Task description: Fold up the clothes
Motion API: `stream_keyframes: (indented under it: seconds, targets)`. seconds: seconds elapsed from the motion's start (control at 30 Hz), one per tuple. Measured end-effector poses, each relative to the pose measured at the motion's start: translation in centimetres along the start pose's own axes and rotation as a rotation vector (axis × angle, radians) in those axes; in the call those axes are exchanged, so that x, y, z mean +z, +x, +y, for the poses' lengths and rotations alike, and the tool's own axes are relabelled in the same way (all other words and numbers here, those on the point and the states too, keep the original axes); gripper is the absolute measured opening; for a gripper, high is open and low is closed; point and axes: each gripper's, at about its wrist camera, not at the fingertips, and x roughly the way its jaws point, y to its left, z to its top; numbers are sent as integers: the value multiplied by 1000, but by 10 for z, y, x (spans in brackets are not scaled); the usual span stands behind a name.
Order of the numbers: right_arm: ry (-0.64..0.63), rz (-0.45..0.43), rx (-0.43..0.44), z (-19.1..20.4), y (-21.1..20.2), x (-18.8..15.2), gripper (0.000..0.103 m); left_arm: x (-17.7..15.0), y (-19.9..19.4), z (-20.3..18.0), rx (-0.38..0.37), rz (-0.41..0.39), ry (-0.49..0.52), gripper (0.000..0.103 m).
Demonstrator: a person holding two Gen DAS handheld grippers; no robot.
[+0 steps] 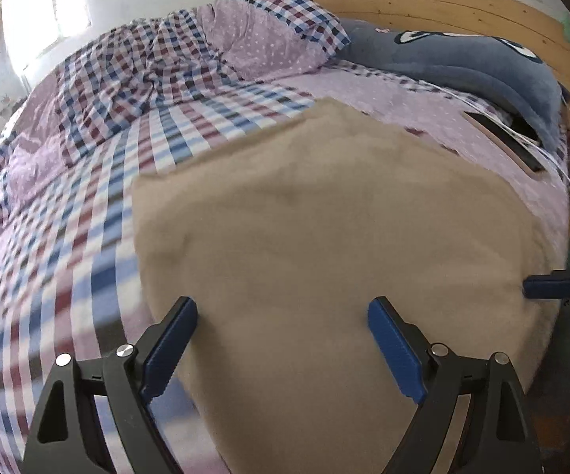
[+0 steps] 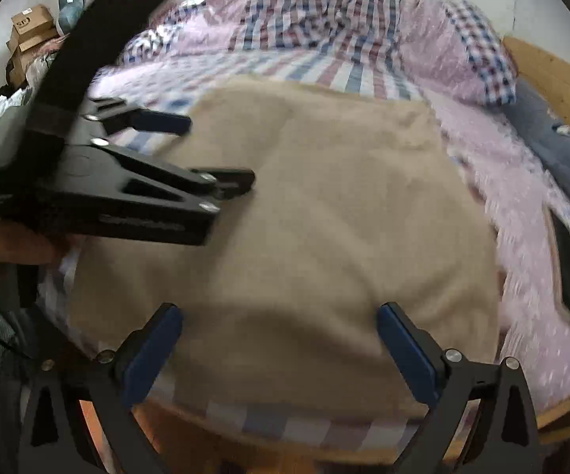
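Note:
A tan fleece garment (image 1: 324,229) lies flat as a rough rectangle on the bed, near its front edge. In the left wrist view my left gripper (image 1: 283,316) stands open over the garment's near left part, with nothing between its blue pads. A blue pad of my right gripper (image 1: 553,284) pokes in at the garment's right edge. The right wrist view shows the same garment (image 2: 324,197), with my right gripper (image 2: 279,312) open above its near edge and holding nothing. My left gripper (image 2: 220,152) hovers open over the garment's left side, held by a hand (image 2: 4,249).
A checked and lilac dotted duvet (image 1: 135,79) is bunched at the back with a pillow (image 1: 269,35). A blue plush (image 1: 462,63) lies by the wooden headboard (image 1: 462,4). A dark phone (image 1: 502,138) with white cables rests to the right. Cardboard boxes (image 2: 28,35) stand far left.

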Motion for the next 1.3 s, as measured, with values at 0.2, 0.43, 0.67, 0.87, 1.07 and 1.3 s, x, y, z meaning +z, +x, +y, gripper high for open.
stream_keyframes:
  seconds: [0.2,0.43,0.67,0.87,1.07,1.3]
  targets:
    - [14,5,2,-3,-21,-15,102,-30,-28,-12,-18,18,-27,91]
    - [154,-108,-18,-29,-56,-14,102,-67,-49,-12,-56,72,-96,91]
    - [240,-164,-6,-44,-62,-2,102,-100,-58,-30,-10,154,-17,91]
    - [281,-220,14,-45,-62,9,102,-110,-78,-15,-115,106,-128,91]
    - [277,-254,31,-39,-60,20,102,-120,-80,32,-374,69,-485,91]
    - [271,-267,54,-35,-57,25,102,-138,-56,52,-576,95,-740,85]
